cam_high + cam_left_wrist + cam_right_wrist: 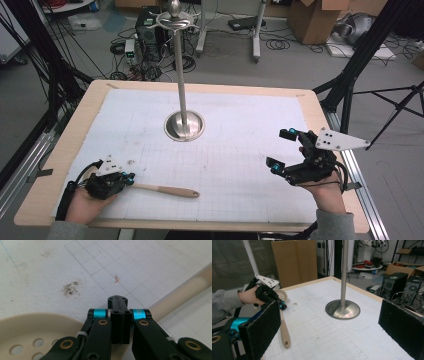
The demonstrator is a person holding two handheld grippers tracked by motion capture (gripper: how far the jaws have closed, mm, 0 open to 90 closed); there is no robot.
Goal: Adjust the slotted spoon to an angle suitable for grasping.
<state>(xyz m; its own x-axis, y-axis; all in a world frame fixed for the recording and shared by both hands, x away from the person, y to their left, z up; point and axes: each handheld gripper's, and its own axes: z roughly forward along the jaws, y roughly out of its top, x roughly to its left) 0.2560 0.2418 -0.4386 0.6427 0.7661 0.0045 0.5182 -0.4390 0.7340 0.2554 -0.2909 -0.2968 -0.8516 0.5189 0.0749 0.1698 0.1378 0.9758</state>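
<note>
Surface: white gridded mat (240, 150), steel stand (184, 125) mid-table.
Spoon (165, 190): slotted, lying flat, probably light, stiff.
Left gripper (129, 178): clamped at spoon's neck.
Right gripper (281, 150): wide, empty, well apart.
Hold: neck, beside bowl.

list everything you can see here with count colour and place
slotted spoon: 1, beige, near left of the mat, handle pointing right
stand: 1, silver pole on a round base, mat centre
mat: 1, white, gridded, covering the tabletop
table: 1, light wood
computer tower: 1, black, floor behind the table
cardboard box: 1, brown, floor far right
left gripper: 1, black, jaws shut at the spoon's neck
right gripper: 1, black, jaws open, right of the mat
</note>
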